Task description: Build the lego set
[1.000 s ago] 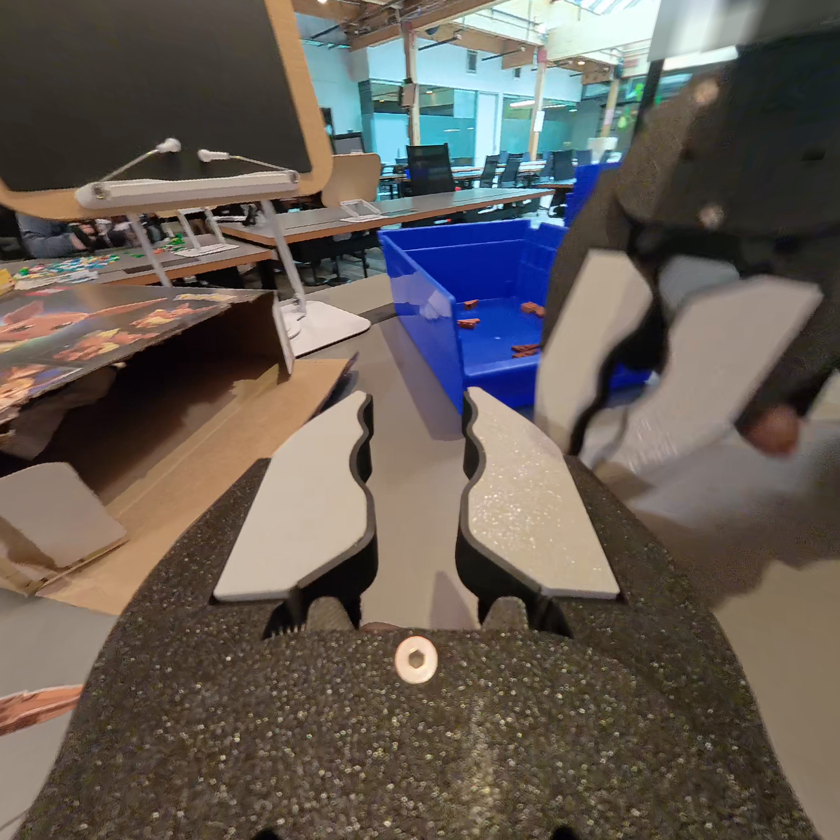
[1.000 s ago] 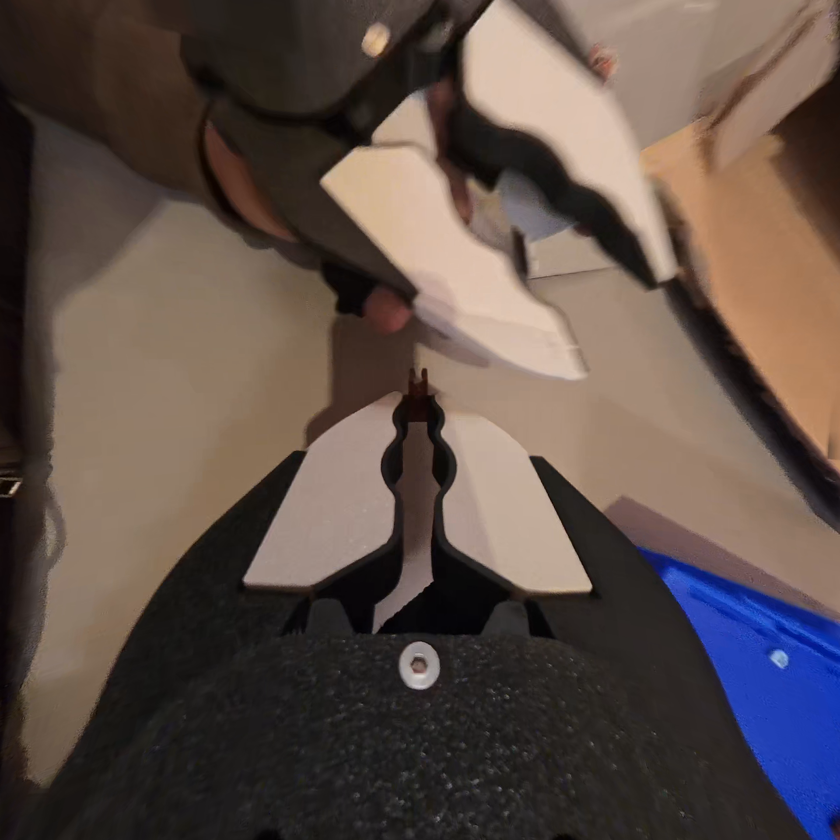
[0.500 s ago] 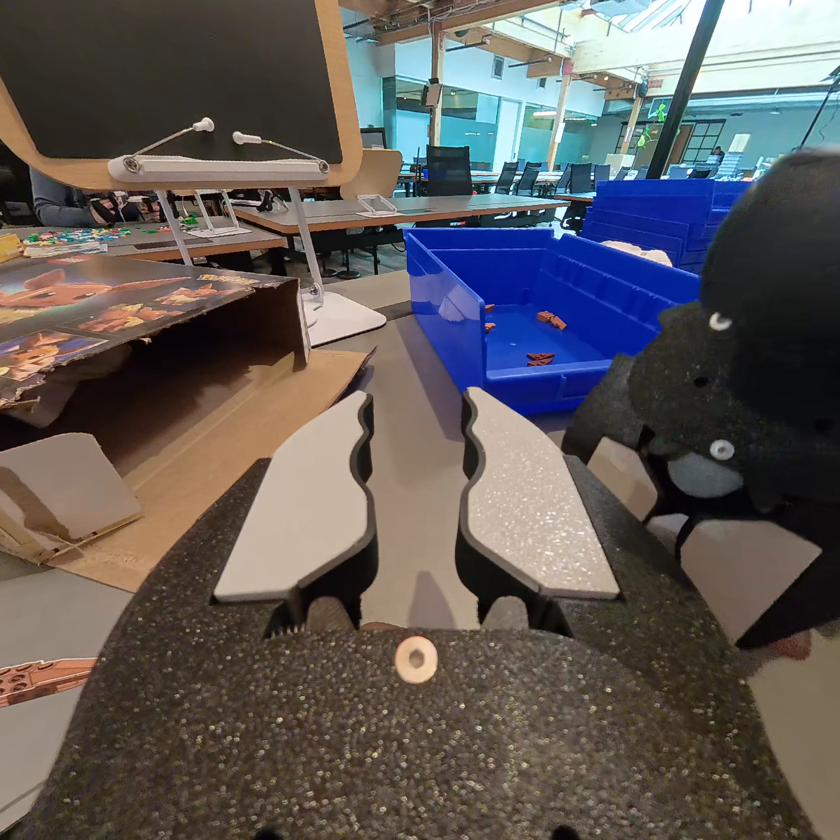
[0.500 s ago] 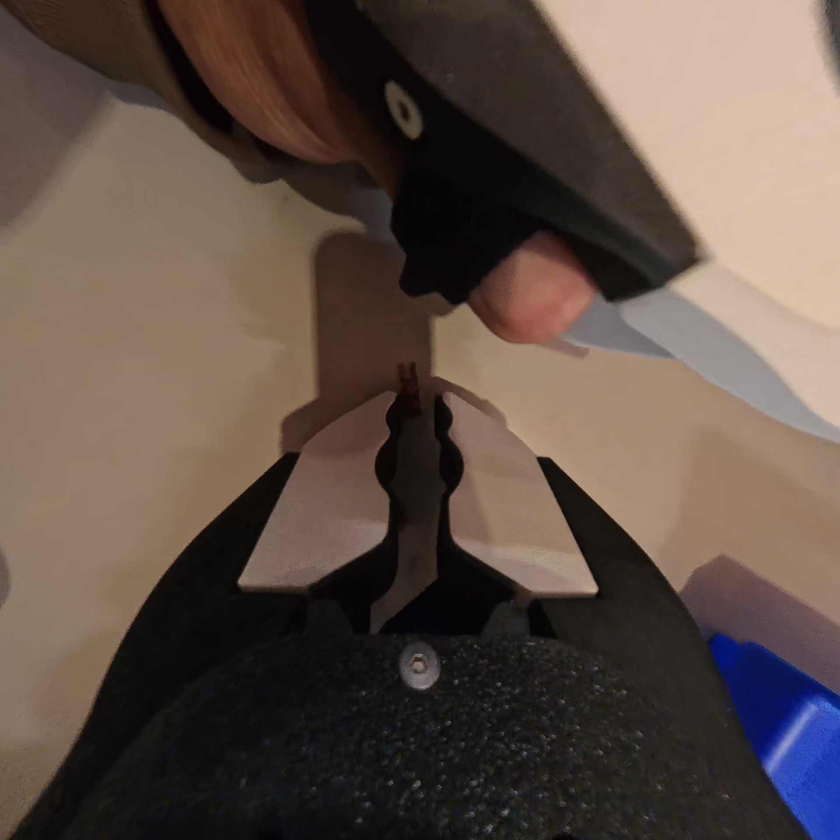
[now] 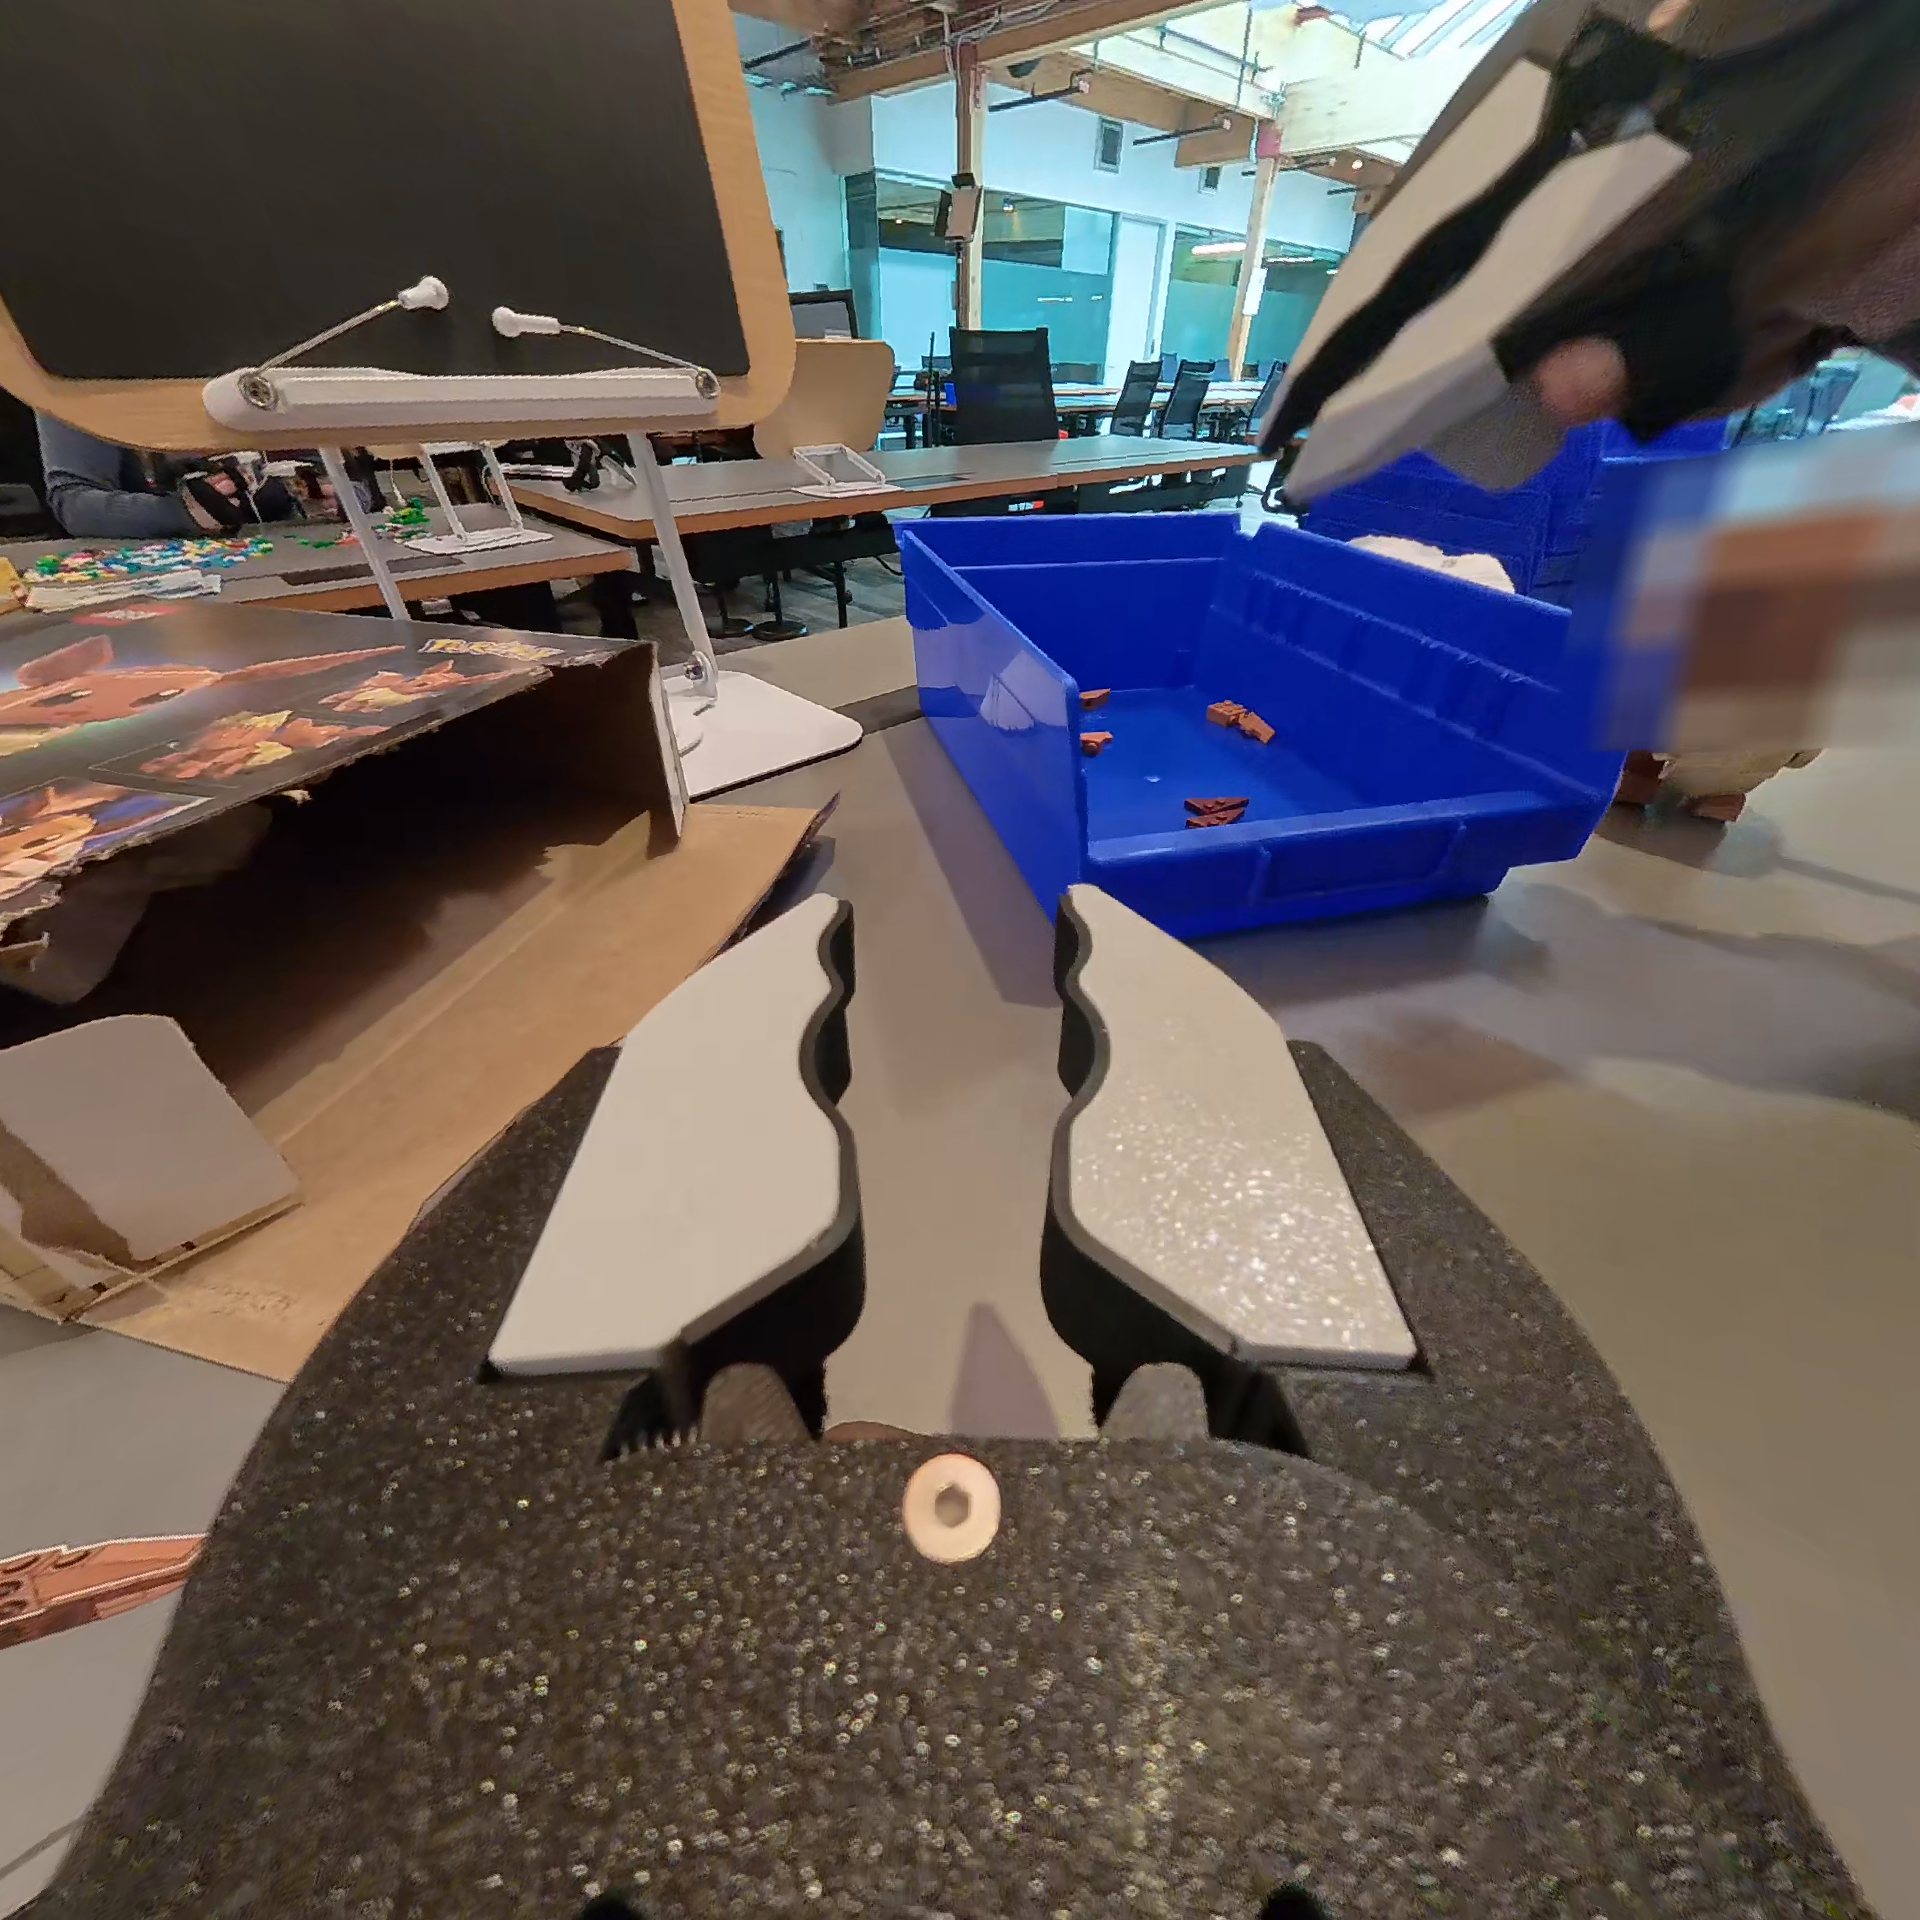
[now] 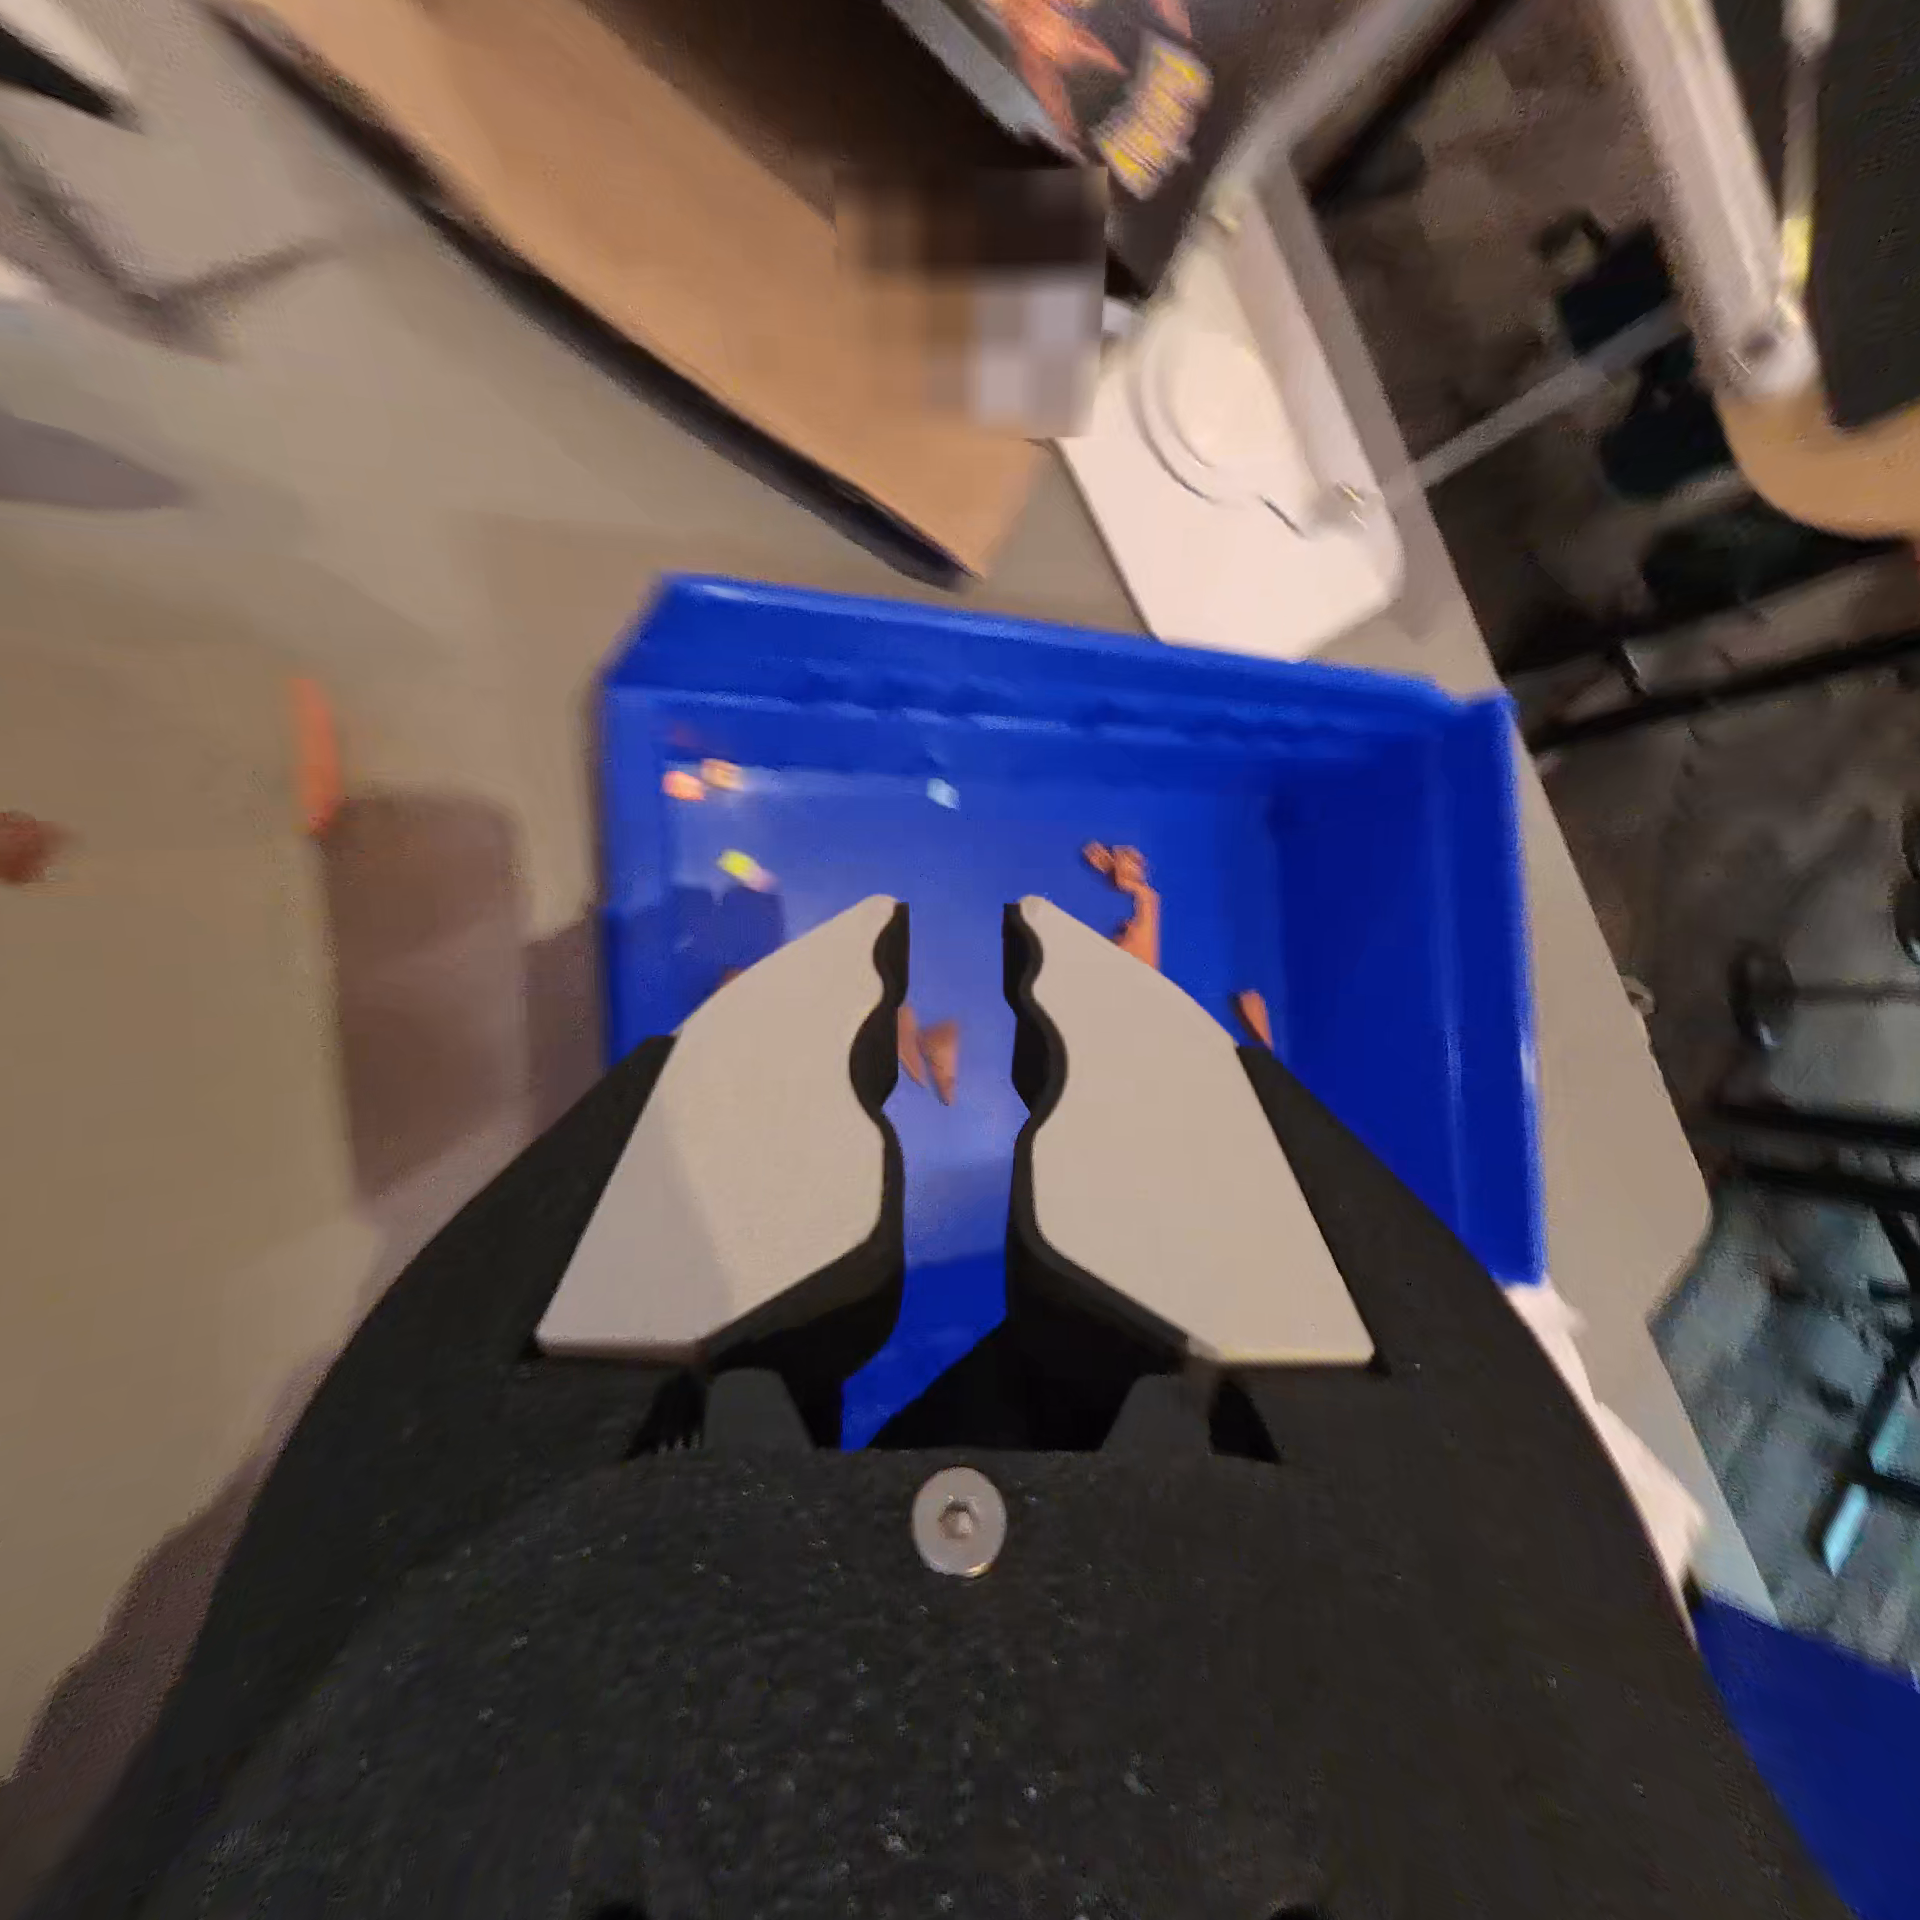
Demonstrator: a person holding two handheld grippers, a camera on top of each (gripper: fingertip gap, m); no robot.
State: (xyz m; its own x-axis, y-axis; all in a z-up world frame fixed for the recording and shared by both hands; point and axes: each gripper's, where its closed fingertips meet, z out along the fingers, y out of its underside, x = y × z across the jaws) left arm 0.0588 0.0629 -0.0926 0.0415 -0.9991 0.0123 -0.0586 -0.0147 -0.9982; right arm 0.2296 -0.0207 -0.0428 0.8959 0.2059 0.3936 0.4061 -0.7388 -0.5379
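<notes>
Left gripper (image 5: 954, 914) low over grey table (image 5: 1558, 1195), fingers spread on nothing, blue bin (image 5: 1299, 873) at one o'clock, right gripper (image 6: 954, 914) above bin, fingers parted, bare, brown pieces (image 6: 930, 1055) below.

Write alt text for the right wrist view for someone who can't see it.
The right gripper, open and holding nothing, hangs above a blue bin with a few small brown bricks on its floor. The bin sits on a grey table beside a cardboard box; the picture is blurred.
</notes>
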